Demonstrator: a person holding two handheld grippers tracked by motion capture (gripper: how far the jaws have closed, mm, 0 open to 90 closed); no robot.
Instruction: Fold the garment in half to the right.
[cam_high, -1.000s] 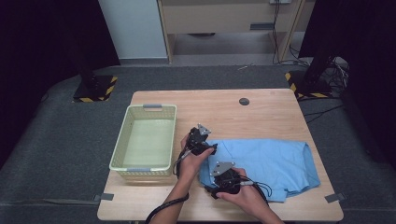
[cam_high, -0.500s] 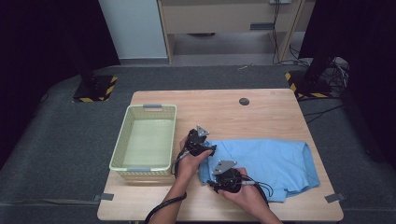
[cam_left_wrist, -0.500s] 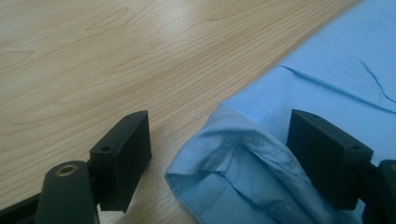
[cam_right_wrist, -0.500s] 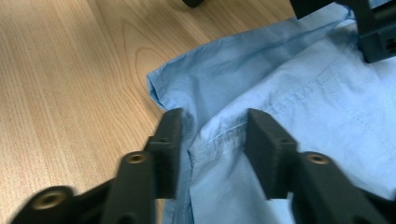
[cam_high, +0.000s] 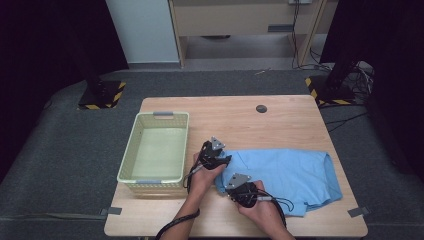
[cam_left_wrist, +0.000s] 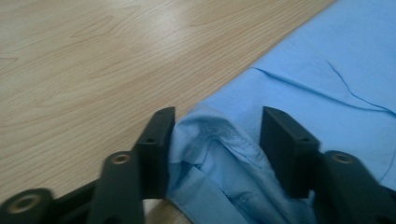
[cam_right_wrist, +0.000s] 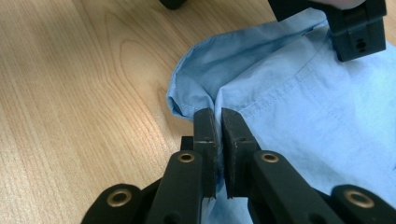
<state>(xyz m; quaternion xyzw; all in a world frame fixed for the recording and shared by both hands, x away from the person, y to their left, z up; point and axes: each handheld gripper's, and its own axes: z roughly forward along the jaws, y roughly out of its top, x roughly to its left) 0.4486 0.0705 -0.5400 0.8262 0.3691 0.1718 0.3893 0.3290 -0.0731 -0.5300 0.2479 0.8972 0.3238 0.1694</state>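
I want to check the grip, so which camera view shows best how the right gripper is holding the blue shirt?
The right gripper view: the right gripper has its jaws pressed together on a fold at the blue shirt edge. The high view shows the whole shirt, but a hand covers the pinch. The left gripper view shows open jaws either side of bunched cloth.

One shirt (cam_high: 290, 170), one basket (cam_high: 131, 152), two hand-held grippers (cam_high: 226, 161).

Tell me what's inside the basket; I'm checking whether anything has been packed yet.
The basket shows a bare floor in the high view, with nothing in it. The near wall hides a thin strip of floor along its foot.
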